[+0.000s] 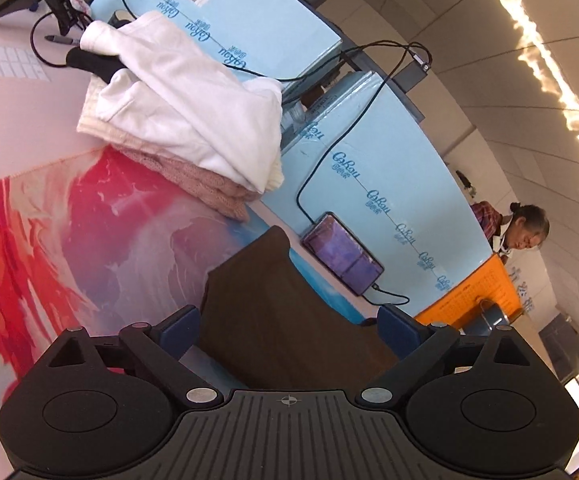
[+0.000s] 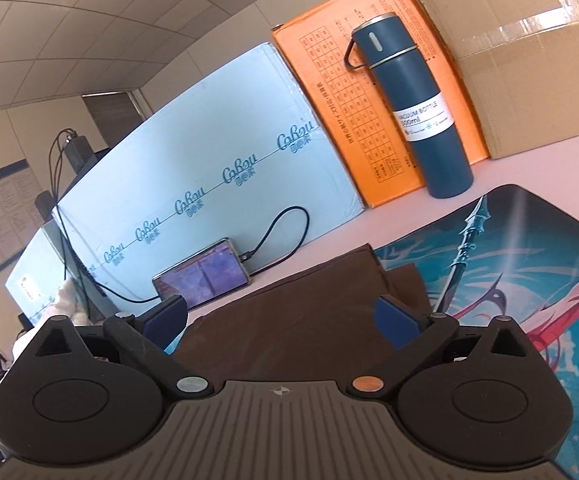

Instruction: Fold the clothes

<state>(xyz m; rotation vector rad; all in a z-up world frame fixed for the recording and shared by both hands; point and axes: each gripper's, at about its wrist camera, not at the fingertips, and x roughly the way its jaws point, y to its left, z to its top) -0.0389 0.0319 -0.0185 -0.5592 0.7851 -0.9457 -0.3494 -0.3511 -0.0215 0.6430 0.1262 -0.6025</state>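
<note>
One brown garment [image 1: 285,312] lengthwise toward phone [image 1: 343,258]

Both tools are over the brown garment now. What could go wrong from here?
1. The phone lies charging just past the brown garment; pulling cloth that way may snag its cable.
2. The blue bottle stands upright beside the mat; a wide sweep of the right tool might topple it.
3. A swing of the left tool might disturb the pile of white and pink clothes.

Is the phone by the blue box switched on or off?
On: the phone screen glows purple, with a cable plugged into it.
</note>
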